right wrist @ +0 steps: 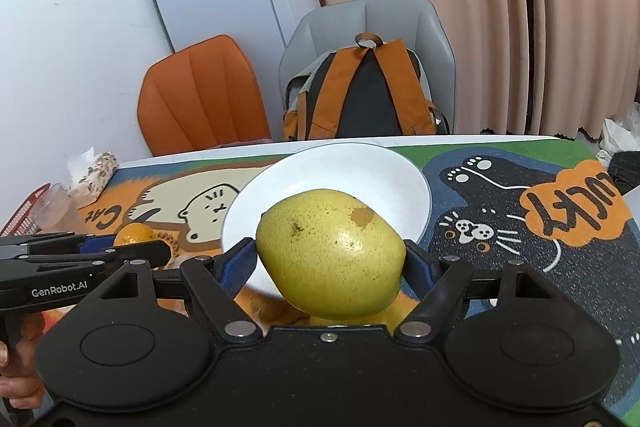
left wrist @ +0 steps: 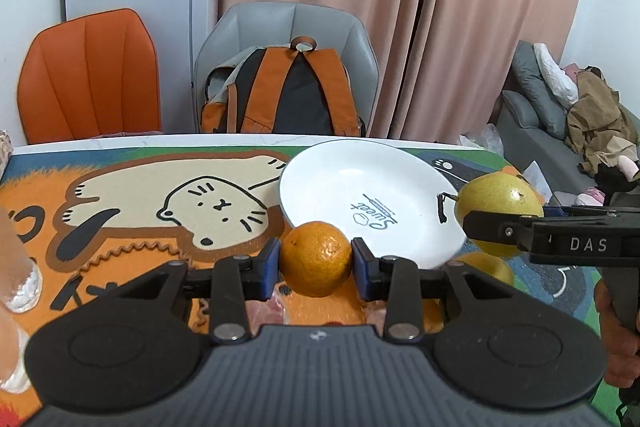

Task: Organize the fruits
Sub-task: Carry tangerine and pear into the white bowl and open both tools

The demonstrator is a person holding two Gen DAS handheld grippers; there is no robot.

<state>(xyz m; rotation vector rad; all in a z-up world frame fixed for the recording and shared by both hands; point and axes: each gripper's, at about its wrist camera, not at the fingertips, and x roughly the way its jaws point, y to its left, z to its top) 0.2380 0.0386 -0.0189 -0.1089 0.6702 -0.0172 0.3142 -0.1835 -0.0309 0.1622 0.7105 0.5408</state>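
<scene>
We hold the orange (left wrist: 316,258) in the left hand-held gripper (left wrist: 316,263), the pear (right wrist: 330,254) clamped in the right hand-held gripper (right wrist: 330,263), both near the white plate (left wrist: 328,183). We should lower each gently, apart, before releasing.

The left wrist view looks forward along its fingers, low and close over the table (left wrist: 120,141), toward the chairs and curtain. The right wrist view sits a little higher and further right, facing the same way but angled slightly left. Both share the plate (left wrist: 320,183) (right wrist: 400,167), the mat (left wrist: 132,227) (right wrist: 520,247), the backpack (left wrist: 288,91) (right wrist: 368,95) and both chairs. Each view catches the other gripper at its edge: the right gripper (left wrist: 500,223), the left gripper (right wrist: 132,243).
</scene>
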